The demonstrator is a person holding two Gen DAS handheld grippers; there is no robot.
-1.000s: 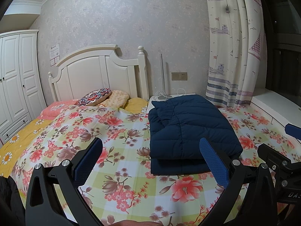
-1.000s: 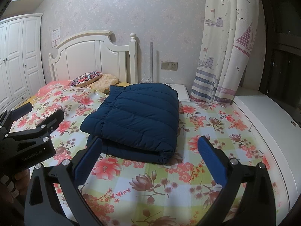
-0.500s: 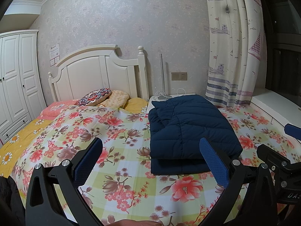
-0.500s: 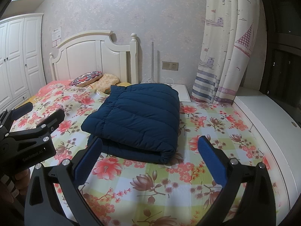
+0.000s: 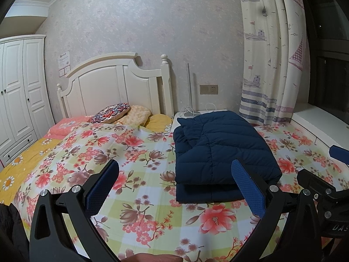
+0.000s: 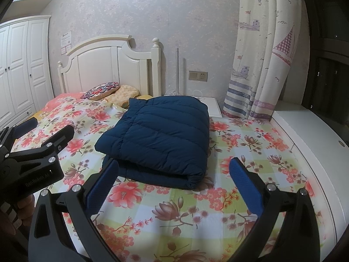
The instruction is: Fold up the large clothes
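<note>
A navy quilted down jacket (image 5: pixel 220 150) (image 6: pixel 161 135) lies folded into a thick rectangle on the floral bed sheet (image 5: pixel 130 159) (image 6: pixel 240 152). My left gripper (image 5: pixel 174 181) hangs open above the sheet, near the jacket's front left corner, holding nothing. My right gripper (image 6: pixel 174 180) is open too, just in front of the jacket's folded edge, with nothing between its blue pads. In the right wrist view the left gripper's black body (image 6: pixel 32 159) shows at the left with a hand under it. The right gripper's tip (image 5: pixel 322 187) shows at the right of the left wrist view.
A white headboard (image 5: pixel 113 87) and pillows (image 5: pixel 113 115) stand at the far end of the bed. A white nightstand (image 6: pixel 214 107) with cables sits behind the jacket. A sailboat curtain (image 5: pixel 272 65) and a white ledge (image 6: pixel 309 135) run along the right, a wardrobe (image 5: pixel 19 91) on the left.
Almost nothing has moved. The right wrist view has drifted very slightly; the jacket lies the same and both grippers stay open.
</note>
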